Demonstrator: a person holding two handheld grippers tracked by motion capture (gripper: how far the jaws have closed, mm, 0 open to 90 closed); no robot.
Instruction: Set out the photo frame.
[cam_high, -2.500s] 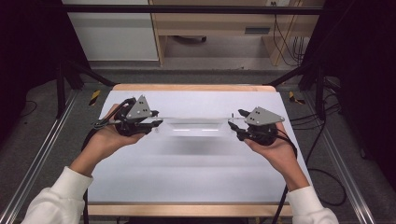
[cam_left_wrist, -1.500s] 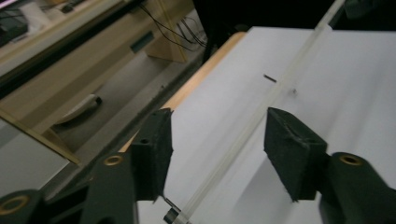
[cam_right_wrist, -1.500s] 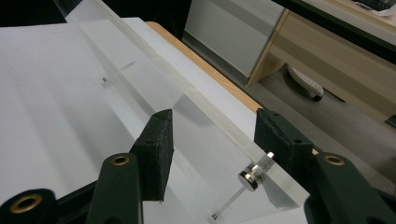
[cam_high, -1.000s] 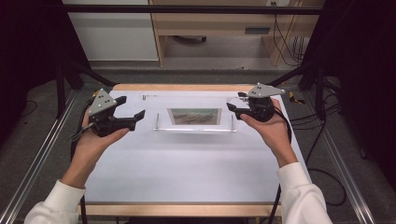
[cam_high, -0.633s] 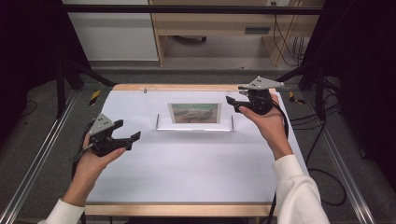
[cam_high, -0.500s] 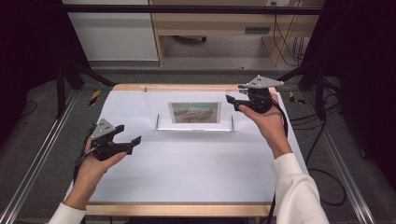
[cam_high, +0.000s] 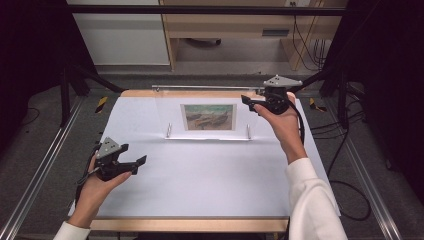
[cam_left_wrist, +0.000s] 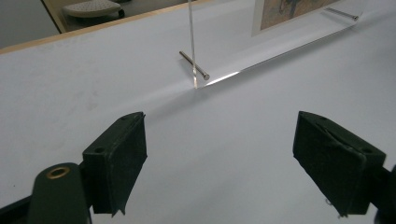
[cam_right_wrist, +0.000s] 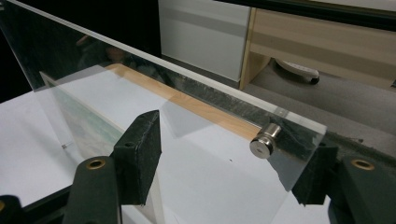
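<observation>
We've got the acrylic frame (cam_high: 208, 117) standing at the table's far side. Right gripper (cam_high: 261, 104) spread around its top corner, left gripper (cam_high: 131, 164) open, empty. Stiff, slick, scratchable; take its edges.

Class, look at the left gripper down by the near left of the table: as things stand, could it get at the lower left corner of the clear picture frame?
Probably yes. The left gripper has its jaws open and nothing between them, and bare white table lies between it and the clear picture frame, which stands upright with its left side free.
</observation>
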